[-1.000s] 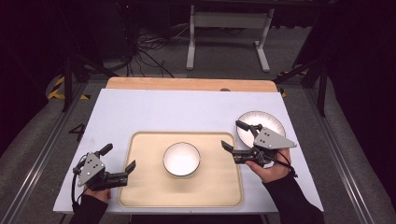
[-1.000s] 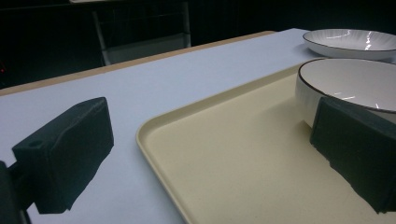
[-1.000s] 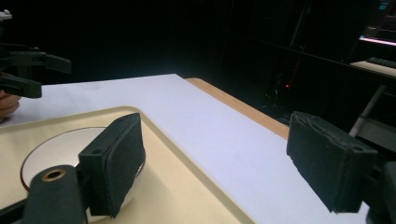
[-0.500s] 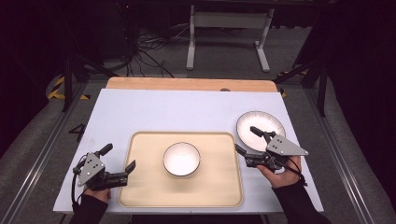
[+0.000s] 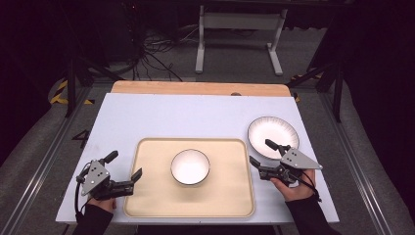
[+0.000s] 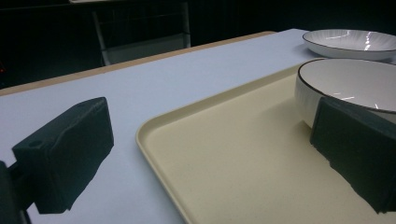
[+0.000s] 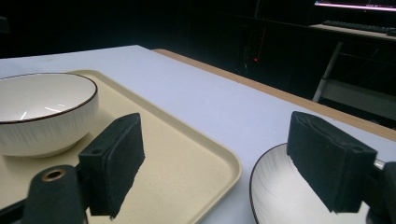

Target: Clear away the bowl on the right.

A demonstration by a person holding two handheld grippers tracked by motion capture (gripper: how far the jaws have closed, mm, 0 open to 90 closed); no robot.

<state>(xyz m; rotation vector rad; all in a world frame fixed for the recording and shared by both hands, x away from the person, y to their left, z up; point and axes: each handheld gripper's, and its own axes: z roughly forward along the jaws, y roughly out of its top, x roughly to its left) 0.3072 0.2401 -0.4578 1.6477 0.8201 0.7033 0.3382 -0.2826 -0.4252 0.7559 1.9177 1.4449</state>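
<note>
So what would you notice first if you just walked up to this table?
Probably the white bowl sitting in the middle of the beige tray at the near side of the table. Next, the white plate on the table just right of the tray. The open left gripper and open right gripper flank the tray.

My bowl [image 5: 190,166] is white with a thin dark rim and ribbed sides. It stands upright and empty at the middle of my cream tray [image 5: 147,196], which lies flat on the table's near half. My plate [image 5: 272,137], white and ribbed with a dark edge, lies flat just right of the tray, apart from it.
</note>
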